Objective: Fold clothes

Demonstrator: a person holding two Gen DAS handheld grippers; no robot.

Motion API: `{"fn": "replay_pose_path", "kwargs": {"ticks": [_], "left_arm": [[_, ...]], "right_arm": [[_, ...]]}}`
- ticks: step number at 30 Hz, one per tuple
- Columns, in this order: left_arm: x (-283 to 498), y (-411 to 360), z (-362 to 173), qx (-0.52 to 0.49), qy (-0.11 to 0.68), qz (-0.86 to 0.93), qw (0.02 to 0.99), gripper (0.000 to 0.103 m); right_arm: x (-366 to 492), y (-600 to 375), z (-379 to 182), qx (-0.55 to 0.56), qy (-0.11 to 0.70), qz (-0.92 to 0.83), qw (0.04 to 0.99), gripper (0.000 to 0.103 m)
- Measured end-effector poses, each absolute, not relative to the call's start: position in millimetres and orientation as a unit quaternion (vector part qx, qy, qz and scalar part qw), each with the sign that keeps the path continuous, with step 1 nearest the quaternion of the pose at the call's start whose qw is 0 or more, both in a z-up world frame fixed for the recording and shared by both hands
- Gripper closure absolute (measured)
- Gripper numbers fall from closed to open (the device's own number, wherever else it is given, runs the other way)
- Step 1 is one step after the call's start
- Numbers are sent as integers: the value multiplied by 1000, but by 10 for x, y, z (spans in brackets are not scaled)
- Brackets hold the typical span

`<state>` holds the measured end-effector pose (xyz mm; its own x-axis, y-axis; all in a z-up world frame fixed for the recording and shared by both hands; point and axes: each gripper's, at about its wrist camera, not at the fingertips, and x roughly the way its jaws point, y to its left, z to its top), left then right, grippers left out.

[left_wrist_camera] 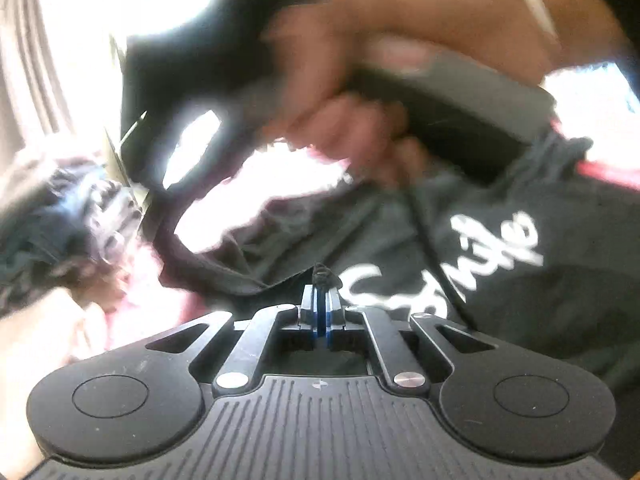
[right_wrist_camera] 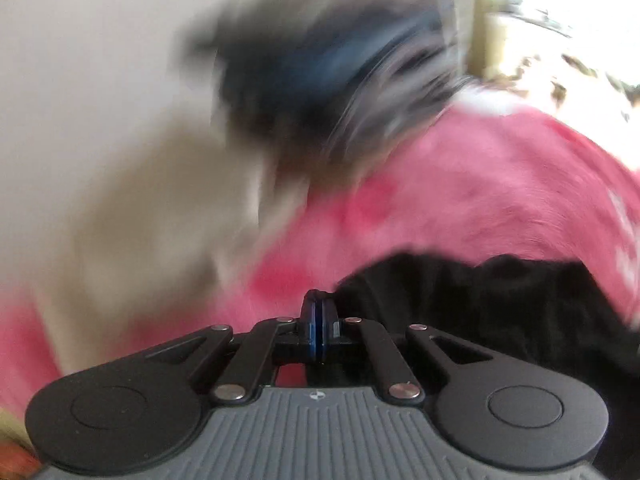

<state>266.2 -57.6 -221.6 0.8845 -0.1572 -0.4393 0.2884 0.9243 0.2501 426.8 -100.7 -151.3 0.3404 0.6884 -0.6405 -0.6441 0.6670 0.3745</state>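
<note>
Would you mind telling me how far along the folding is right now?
Nothing looks folded yet. In hand: both the left gripper and right gripper are shut on edges of the black shirt, which is lifted and still rumpled. Left: folding it on the pink cover; a dark clothes pile waits behind.

Bedroom: pink bedspread (right_wrist_camera: 480,184), curtains (left_wrist_camera: 24,48)

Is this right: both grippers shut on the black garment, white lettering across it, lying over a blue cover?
Not quite. The cover is pink, not blue, as the right wrist view shows. The rest stands: the left gripper and the right gripper are shut on the black garment, which bears white lettering.
</note>
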Motion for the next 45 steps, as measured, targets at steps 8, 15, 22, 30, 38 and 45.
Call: {"fn": "replay_pose_path", "kwargs": {"ticks": [8, 15, 22, 30, 38, 45], "left_arm": [[2624, -751, -2195, 193, 251, -207, 926, 94], [2439, -637, -1935, 235, 299, -299, 875, 75], [2673, -316, -2213, 301, 332, -146, 882, 71], [2819, -363, -2318, 298, 331, -120, 887, 71], [2858, -413, -2337, 285, 325, -92, 897, 96], [2787, -156, -2228, 251, 320, 2, 914, 101]], "right_arm": [[4241, -2814, -2209, 434, 380, 229, 784, 95], [4154, -3174, -2610, 499, 397, 162, 753, 64], [4104, -2987, -2359, 385, 451, 154, 790, 61], [4061, -2806, -2281, 342, 451, 143, 812, 62], [4024, -2681, -2232, 322, 450, 141, 821, 77], [3955, -2522, -2112, 311, 434, 156, 831, 99]]}}
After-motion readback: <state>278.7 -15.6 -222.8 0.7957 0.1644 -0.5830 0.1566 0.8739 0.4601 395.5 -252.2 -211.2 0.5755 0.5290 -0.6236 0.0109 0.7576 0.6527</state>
